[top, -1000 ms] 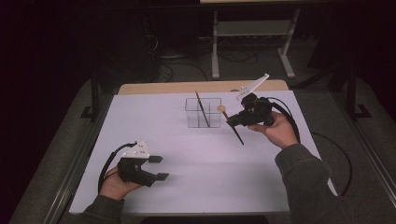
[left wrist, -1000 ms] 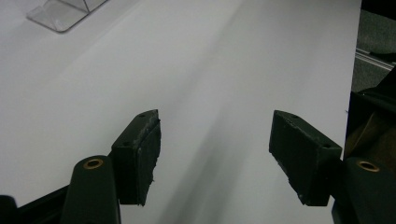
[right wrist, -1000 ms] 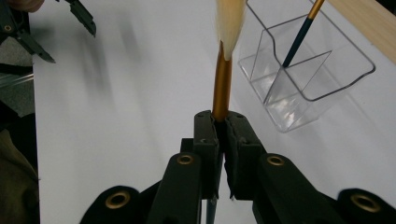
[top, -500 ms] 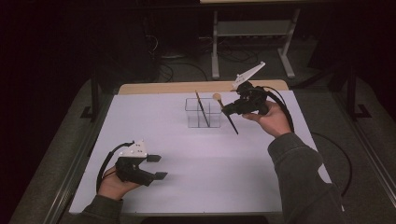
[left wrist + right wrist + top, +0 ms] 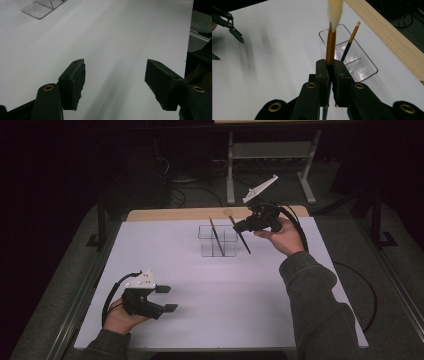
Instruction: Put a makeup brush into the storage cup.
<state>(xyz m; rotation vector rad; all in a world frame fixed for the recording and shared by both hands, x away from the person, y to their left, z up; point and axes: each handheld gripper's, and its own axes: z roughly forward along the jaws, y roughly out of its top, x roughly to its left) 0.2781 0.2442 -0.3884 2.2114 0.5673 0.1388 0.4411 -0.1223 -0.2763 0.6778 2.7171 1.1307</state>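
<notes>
A clear plastic holder (image 5: 206, 247) with compartments stands at the back middle of the white table (image 5: 225, 320). One dark-handled brush (image 5: 216, 238) leans inside it. My right gripper (image 5: 239, 226) hovers just right of the holder, shut on a second brush (image 5: 243, 240) that slants down toward the table. In the right gripper view the gold ferrule (image 5: 331, 42) and pale bristles rise from the shut gripper (image 5: 331, 67), with the holder (image 5: 364, 71) and the other brush (image 5: 350, 40) behind. My left gripper (image 5: 168, 298) rests at the front left, open (image 5: 115, 83) with nothing between its pads.
A wooden strip (image 5: 190, 213) runs along the table's far edge. Behind it a metal stand (image 5: 270, 150) and cables sit on the dark floor. A black cable (image 5: 367, 295) trails off the right side. White surface stretches between the two grippers.
My right hand has lifted and moved toward the back of the table with the brush, ending beside the holder. The left hand has stayed put.
</notes>
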